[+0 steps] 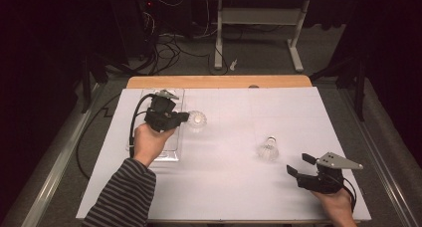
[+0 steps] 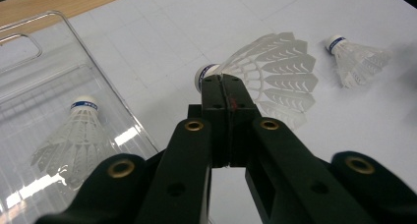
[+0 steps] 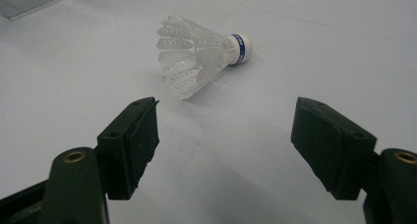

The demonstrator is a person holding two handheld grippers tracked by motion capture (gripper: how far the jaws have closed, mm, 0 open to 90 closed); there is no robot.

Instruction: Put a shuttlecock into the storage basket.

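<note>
My left gripper (image 1: pixel 186 117) (image 2: pixel 223 79) is shut on the feathers of a white shuttlecock (image 1: pixel 197 120) (image 2: pixel 278 71), gripping near its blue-banded cork, just right of a clear plastic tray (image 1: pixel 169 153) (image 2: pixel 98 57). A second shuttlecock (image 2: pixel 74 135) lies inside the tray, cork away from me. A third shuttlecock (image 1: pixel 268 148) (image 2: pixel 356 59) (image 3: pixel 199 57) lies on its side on the white sheet. My right gripper (image 1: pixel 300 165) (image 3: pixel 226 108) is open, low over the sheet, a short way in front of that third shuttlecock, with nothing between its jaws.
A white sheet (image 1: pixel 234 187) covers the table, with a wooden edge (image 1: pixel 219 81) at the far side. Beyond the table are a white desk frame (image 1: pixel 259 33) and cables (image 1: pixel 164 48) on the floor.
</note>
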